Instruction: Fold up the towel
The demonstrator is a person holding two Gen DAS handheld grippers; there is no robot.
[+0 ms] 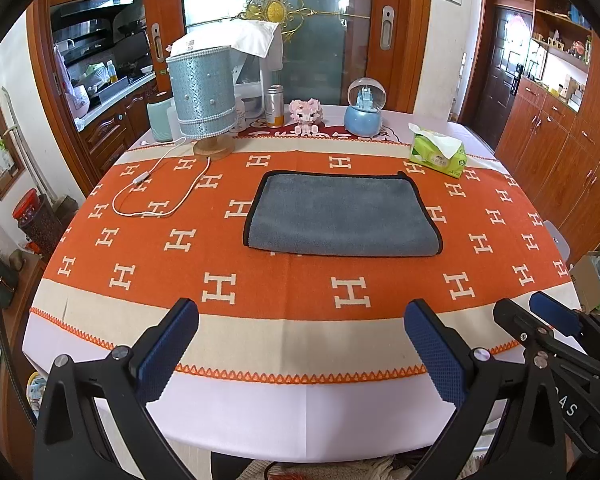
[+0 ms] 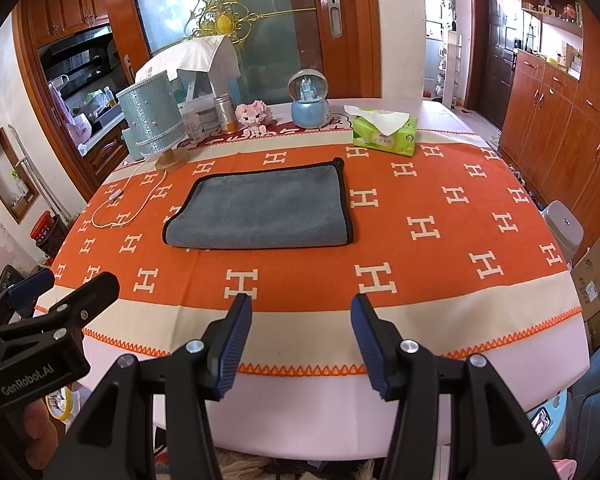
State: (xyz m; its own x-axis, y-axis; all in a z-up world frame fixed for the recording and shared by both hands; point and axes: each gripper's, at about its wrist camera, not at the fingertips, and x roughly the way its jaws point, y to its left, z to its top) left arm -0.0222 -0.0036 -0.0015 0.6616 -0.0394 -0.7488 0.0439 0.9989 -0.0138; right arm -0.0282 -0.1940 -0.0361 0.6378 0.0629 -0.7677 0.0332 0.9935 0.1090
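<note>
Both the left gripper (image 1: 300, 344) and right gripper (image 2: 300, 340) hang open, empty, short of the grey black-edged microfibre towel (image 1: 342, 216); pinching the orange patterned counter cloth (image 1: 292, 280) underneath risks dragging everything.

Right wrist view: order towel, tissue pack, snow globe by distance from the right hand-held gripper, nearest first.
1. Grey towel: mid-table, ahead and slightly left of the right hand-held gripper.
2. Green tissue pack: beyond the towel, to the right.
3. Snow globe: far edge, left of the tissues.

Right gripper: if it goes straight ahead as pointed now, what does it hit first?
Probably the tablecloth, then the grey towel slightly left of its line. The right gripper is open and empty; depth is unclear.
</note>
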